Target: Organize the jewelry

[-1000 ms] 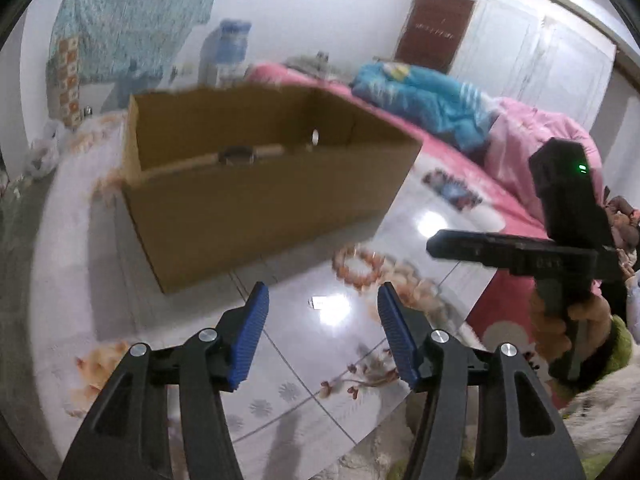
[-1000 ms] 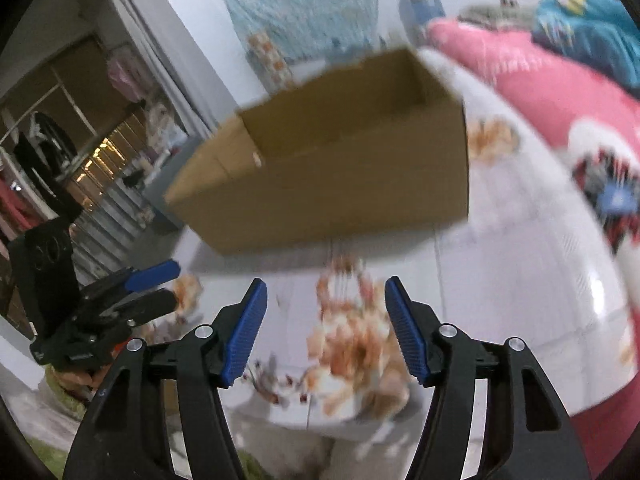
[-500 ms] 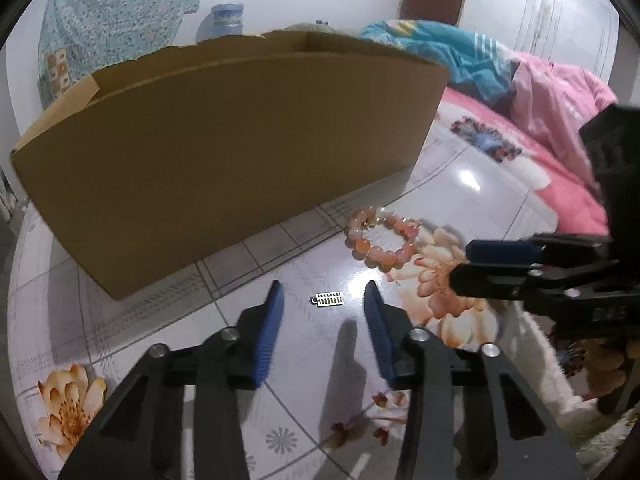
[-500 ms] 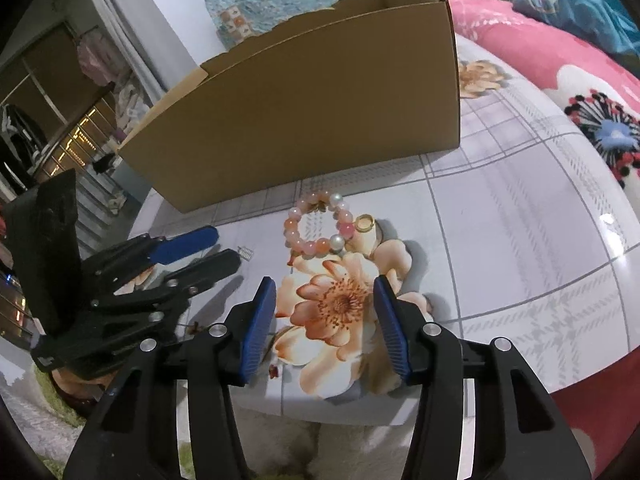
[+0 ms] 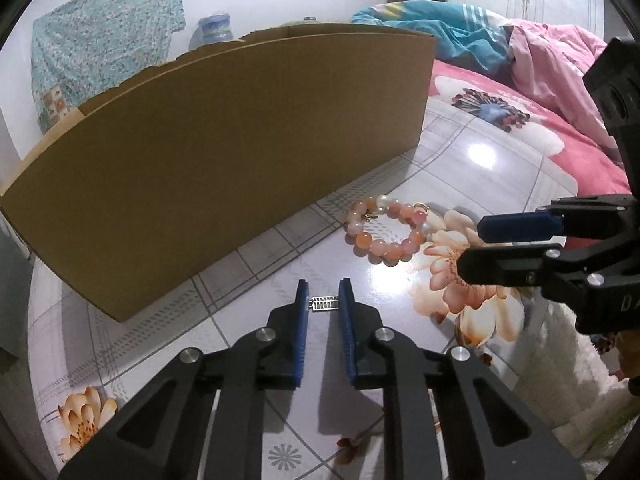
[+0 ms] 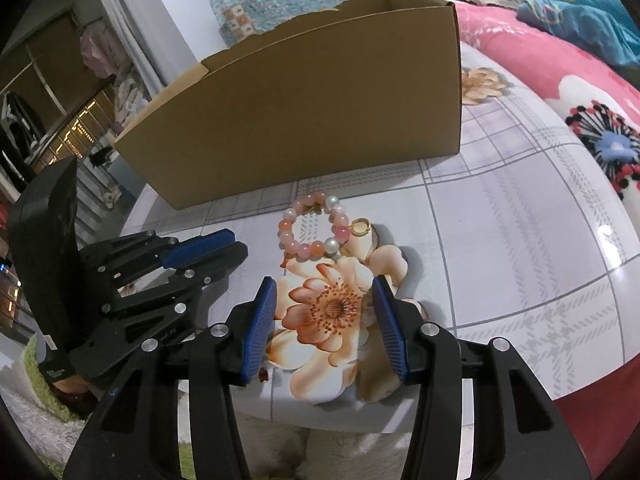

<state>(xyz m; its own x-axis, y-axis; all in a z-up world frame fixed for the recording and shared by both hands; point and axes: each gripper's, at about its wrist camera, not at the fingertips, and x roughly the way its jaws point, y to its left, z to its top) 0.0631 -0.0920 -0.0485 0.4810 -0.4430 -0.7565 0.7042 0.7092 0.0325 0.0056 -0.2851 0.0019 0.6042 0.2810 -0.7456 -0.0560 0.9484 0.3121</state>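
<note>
A small silver charm (image 5: 325, 303) lies on the glossy flowered table (image 5: 500, 160). My left gripper (image 5: 323, 294) stands over it with its jaws closing, and the blue pads meet both ends of the charm. Further right lies a pink and orange bead bracelet (image 5: 376, 246) with a small gold ring (image 5: 420, 206) beside it. In the right wrist view the bracelet (image 6: 308, 249) and ring (image 6: 361, 227) lie just beyond my right gripper (image 6: 324, 292). That gripper is open over a printed flower with nothing between its pads. The left gripper (image 6: 238, 244) shows at the left there.
A large open cardboard box (image 5: 240, 152) stands just behind the jewelry, also seen in the right wrist view (image 6: 320, 112). A bed with pink and blue bedding (image 5: 540, 92) lies to the right. The table's near edge (image 6: 340, 408) runs under the right gripper.
My left gripper came down and forward to the silver charm and narrowed its jaws around it. My right gripper sank slightly toward the table and its jaws narrowed a little.
</note>
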